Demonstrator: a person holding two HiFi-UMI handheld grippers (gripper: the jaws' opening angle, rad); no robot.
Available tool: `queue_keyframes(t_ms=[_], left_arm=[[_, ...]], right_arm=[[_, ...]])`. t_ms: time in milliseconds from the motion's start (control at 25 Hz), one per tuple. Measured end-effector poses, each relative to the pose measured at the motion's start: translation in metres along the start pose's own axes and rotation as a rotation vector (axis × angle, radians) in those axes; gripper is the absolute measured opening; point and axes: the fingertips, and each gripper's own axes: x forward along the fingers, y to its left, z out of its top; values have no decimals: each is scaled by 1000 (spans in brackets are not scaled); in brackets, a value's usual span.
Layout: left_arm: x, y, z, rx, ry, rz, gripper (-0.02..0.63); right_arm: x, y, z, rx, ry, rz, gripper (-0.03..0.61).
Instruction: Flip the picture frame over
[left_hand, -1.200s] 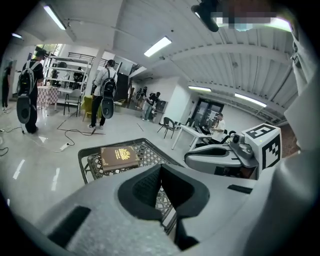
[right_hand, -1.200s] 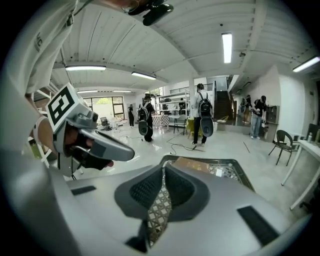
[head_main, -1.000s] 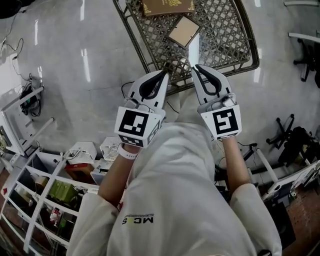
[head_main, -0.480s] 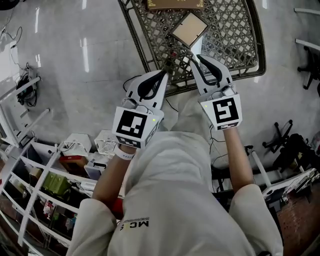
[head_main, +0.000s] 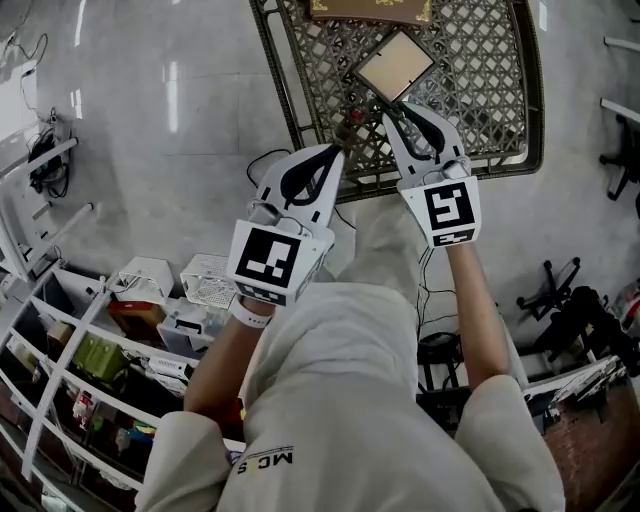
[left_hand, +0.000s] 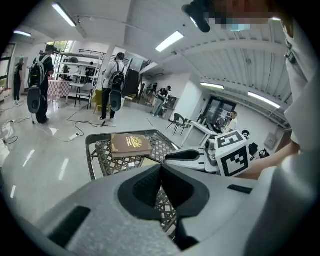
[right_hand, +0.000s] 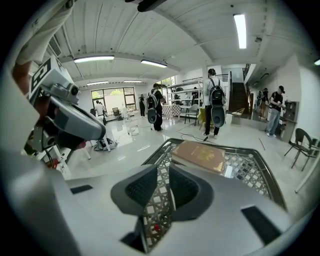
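My right gripper (head_main: 396, 108) just opened a little, empty, and came down near the picture frame (head_main: 397, 65) on the desk (head_main: 320, 80), ready to grab. My left gripper (head_main: 338, 150) is closed and empty.

This is a large open lab or workshop hall. A polished pale floor (head_main: 150, 120) surrounds the lattice table (head_main: 480, 90), with long strip lights (right_hand: 240, 25) overhead. Beyond the table are 2 people with backpacks (left_hand: 111, 80), metal racks (left_hand: 80, 62) and a staircase (right_hand: 248, 95). Cables (left_hand: 65, 136) trail past it, and white shelving (head_main: 90, 340) holding boxes stands near it.
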Motion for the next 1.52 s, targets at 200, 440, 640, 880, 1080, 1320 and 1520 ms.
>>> queue_keyframes(t_ms=[200, 440, 640, 880, 1080, 1320, 1520], left_arm=[[7, 8, -6, 1, 9, 0, 20], [16, 19, -9, 0, 12, 3, 20], [19, 24, -18, 3, 19, 4, 20], [21, 29, -24, 3, 18, 18, 20], [23, 37, -26, 0, 15, 40, 20], [27, 41, -32, -19, 24, 51, 21], [32, 43, -36, -31, 31, 63, 20]], right_arm=[[15, -5, -16, 2, 26, 10, 89], [38, -10, -34, -21, 60, 30, 95], [52, -10, -48, -34, 84, 34, 95], [66, -9, -67, -42, 121, 48, 95], [77, -12, -81, -43, 143, 59, 95], [89, -15, -93, -54, 176, 76, 95], [97, -15, -106, -74, 221, 101, 94]])
